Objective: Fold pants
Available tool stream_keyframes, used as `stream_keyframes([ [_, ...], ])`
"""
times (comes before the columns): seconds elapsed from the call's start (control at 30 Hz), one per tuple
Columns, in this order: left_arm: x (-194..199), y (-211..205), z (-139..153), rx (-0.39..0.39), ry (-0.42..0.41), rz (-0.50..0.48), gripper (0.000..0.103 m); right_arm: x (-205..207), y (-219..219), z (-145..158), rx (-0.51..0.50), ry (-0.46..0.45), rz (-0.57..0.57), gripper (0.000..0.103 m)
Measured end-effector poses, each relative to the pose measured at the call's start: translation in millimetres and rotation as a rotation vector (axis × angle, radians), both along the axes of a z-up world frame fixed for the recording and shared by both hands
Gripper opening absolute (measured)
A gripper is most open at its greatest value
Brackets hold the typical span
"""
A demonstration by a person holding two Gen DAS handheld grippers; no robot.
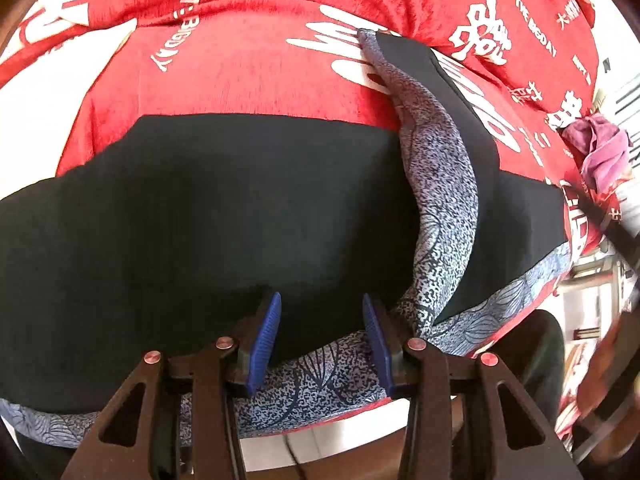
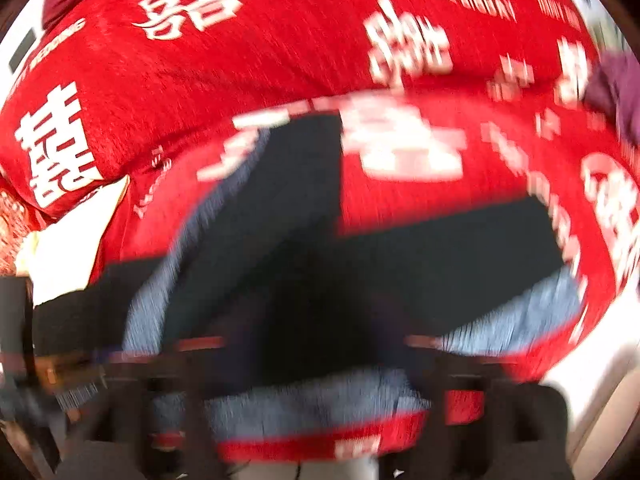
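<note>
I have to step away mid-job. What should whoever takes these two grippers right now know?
Left gripper: open, holding nothing, over the near patterned hem of the black pants.
Right gripper: view badly blurred, state unreadable.
Pants lie on the red printed cloth, one patterned edge turned up along the right.
Done: at most a partial fold; the layers are hard to read.
Left: grip the near hem, finish folding, flatten.

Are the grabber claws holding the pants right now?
No for the left gripper: its blue fingers stand apart over the black pants near the patterned hem. The right wrist view is too blurred to tell.
</note>
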State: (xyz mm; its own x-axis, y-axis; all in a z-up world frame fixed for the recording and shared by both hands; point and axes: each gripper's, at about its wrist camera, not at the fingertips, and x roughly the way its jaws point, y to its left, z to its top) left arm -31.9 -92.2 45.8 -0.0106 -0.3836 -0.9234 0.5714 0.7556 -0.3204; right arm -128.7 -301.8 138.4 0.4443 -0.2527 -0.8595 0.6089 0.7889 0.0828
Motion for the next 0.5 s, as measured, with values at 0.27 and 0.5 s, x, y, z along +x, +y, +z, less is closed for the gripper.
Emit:
stream_keyframes([
  [0.27, 2.0, -1.4, -2.6, -0.016, 0.02, 0.022, 0.045, 131.0, -18.8, -6.9, 0.095, 0.057, 0.028, 0.097],
  [0.5, 5.6, 7.7, -2.7, -0.037, 0.037, 0.025, 0.045, 193.9, -7.1, -85.2, 0.006, 0.425, -0.021, 0.072],
])
